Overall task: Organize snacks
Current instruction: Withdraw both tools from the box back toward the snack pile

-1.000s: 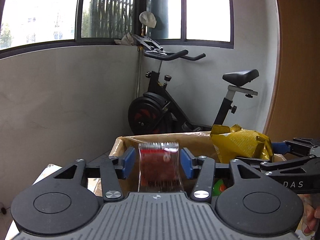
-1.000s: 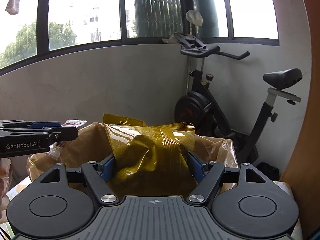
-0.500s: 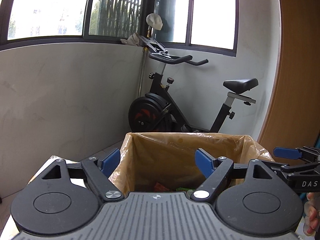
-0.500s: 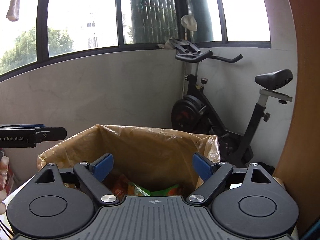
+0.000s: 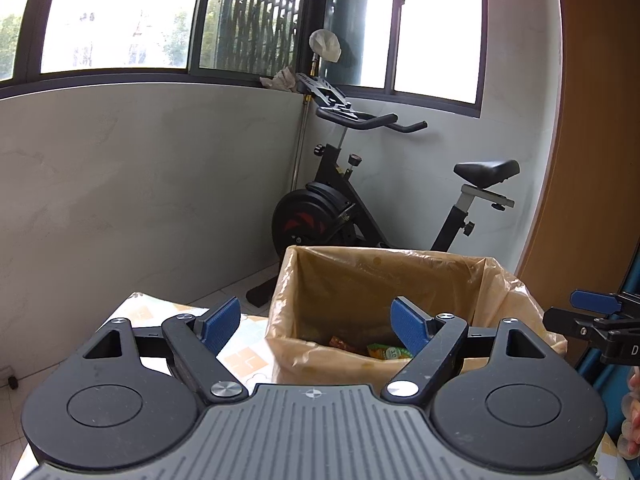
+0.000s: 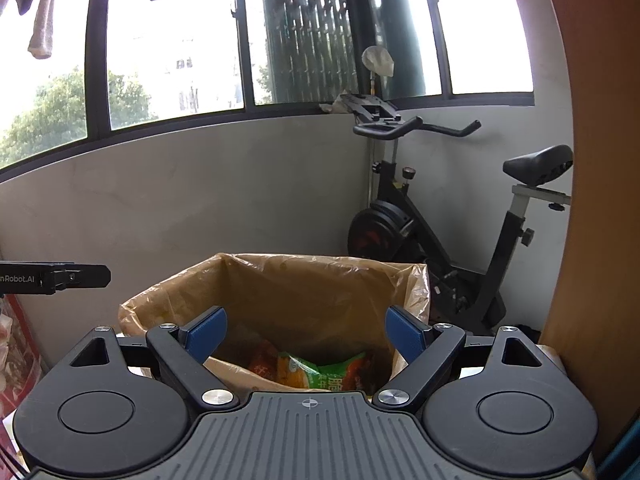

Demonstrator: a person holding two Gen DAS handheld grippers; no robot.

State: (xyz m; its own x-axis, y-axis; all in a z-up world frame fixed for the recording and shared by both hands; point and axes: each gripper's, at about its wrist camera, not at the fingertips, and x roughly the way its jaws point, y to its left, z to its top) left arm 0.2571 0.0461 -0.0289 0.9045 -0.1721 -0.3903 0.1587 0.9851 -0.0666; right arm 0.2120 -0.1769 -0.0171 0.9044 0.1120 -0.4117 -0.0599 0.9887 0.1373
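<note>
A box lined with a tan plastic bag stands on the table ahead of both grippers. Snack packets lie inside it: an orange and a green one in the left wrist view, a green and orange packet in the right wrist view. My left gripper is open and empty, near the box's left front rim. My right gripper is open and empty, just in front of the box opening. Each gripper shows at the edge of the other's view.
A black exercise bike stands on the floor behind the box, against a grey wall under windows. A wooden panel rises at the right. The table has a patterned cloth. Red packaging shows at the far left.
One second ago my left gripper held a clear red snack packet and my right a yellow bag over the box. Both have opened and dropped them in, then drawn back slightly.
</note>
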